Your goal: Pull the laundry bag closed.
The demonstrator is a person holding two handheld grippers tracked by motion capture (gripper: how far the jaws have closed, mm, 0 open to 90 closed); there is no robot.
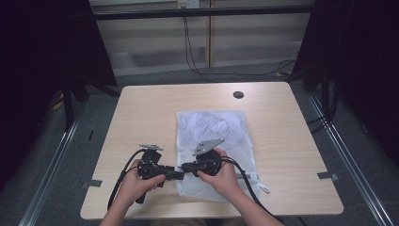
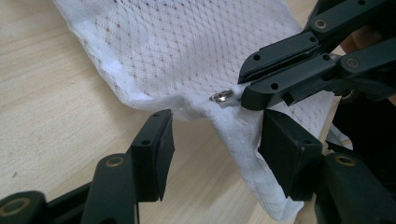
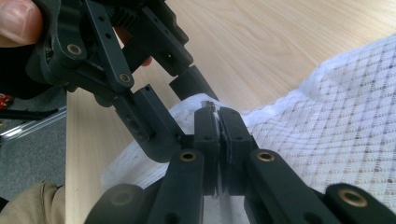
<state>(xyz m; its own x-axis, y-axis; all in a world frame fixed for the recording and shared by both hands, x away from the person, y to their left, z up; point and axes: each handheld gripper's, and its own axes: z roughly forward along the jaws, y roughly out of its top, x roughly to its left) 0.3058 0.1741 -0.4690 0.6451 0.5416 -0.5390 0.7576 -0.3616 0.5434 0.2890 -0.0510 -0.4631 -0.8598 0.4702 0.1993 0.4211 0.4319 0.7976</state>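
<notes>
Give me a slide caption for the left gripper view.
Right claw pinches mesh bag's zipper pull; left claw straddles the hem.

White open-mesh cloth bag (image 1: pixel 211 141) with shiny metal zip pull (image 2: pixel 220 97) on matt pale wood table (image 1: pixel 141 117)

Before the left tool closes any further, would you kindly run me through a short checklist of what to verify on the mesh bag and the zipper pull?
1. Right tool shut on the zipper pull: ok, its jaws are clamped at the metal pull in both gripper views.
2. Left tool around the bag's hem: ok, a fold of the white mesh laundry bag lies between its jaws.
3. Left tool gripping the fabric: not ok, the pads stand apart from the fold.
4. Bag resting flat on the table: ok, apart from the lifted corner.
5. Zipper open or closed: cannot tell.
</notes>
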